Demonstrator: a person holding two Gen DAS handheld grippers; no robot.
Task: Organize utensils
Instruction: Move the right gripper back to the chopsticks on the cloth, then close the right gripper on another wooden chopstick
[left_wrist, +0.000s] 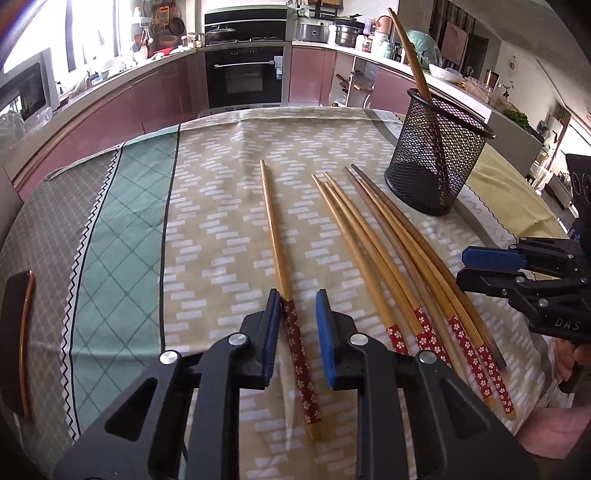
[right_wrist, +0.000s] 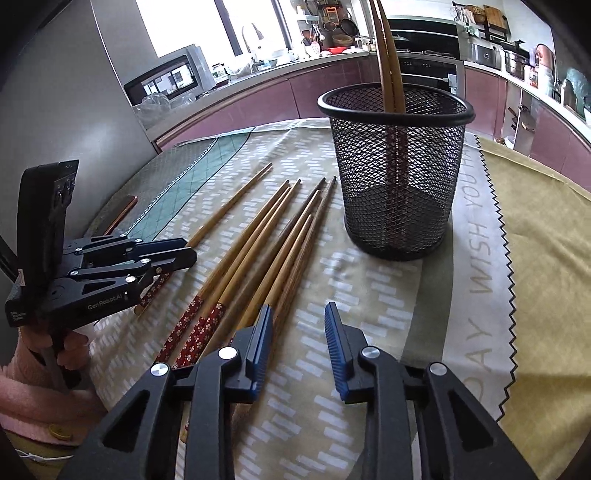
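Two chopsticks stand in the mesh holder (right_wrist: 395, 166), seven wait on the cloth; left gripper (left_wrist: 297, 314) narrow around the lone chopstick (left_wrist: 273, 229), not yet clamped, right gripper (right_wrist: 298, 328) narrow, empty

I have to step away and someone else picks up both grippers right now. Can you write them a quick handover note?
Left gripper: open, jaws astride the lone chopstick lying apart on the tablecloth; pads not yet pressing it.
Right gripper: open, empty, at the right edge of the chopstick bundle.
Mesh holder: upright, far right of the bundle, with two chopsticks standing in it.
Done: that pair.
Left: the lone chopstick and the whole bundle still go into the holder.
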